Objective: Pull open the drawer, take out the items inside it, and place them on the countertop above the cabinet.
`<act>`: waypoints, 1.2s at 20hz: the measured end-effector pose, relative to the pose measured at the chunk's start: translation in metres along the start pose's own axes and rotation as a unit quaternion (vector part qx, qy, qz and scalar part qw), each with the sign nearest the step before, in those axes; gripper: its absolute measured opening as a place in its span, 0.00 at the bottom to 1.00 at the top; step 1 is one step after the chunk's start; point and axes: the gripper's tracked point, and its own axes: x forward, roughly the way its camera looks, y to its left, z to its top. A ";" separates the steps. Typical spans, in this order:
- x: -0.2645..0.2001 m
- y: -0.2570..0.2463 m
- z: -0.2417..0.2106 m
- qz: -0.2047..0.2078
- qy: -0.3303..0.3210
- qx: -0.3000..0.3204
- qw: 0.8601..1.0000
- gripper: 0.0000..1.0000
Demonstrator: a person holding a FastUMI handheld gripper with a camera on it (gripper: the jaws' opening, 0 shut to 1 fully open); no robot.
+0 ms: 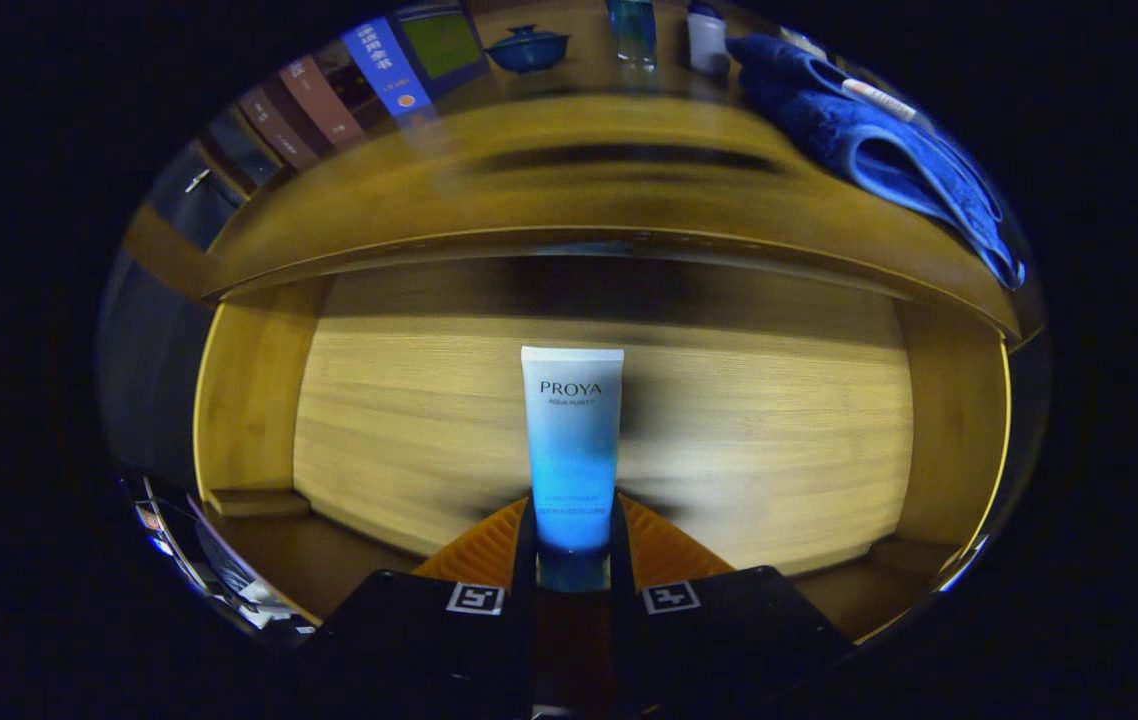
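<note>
Over the open drawer (359,420), the gripper (574,540) has both fingers clamped on the blue tube (572,440) — take-out step — next, I'd say, up to the countertop (569,190).

The tube's (572,440) cap end is hidden between the tongs (574,540); the countertop (569,180) is motion-blurred.

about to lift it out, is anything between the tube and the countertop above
The gripper is shut on the tube inside the open drawer. The countertop overhangs just above; its front edge is the only obstacle. A blue towel occupies one end.
</note>
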 end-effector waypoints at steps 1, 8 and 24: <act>-0.011 0.005 0.001 0.007 -0.006 0.000 1.000 0.35; -0.078 0.031 0.015 0.058 -0.041 -0.002 0.997 0.35; -0.041 0.005 0.167 -0.044 -0.073 0.017 0.996 0.35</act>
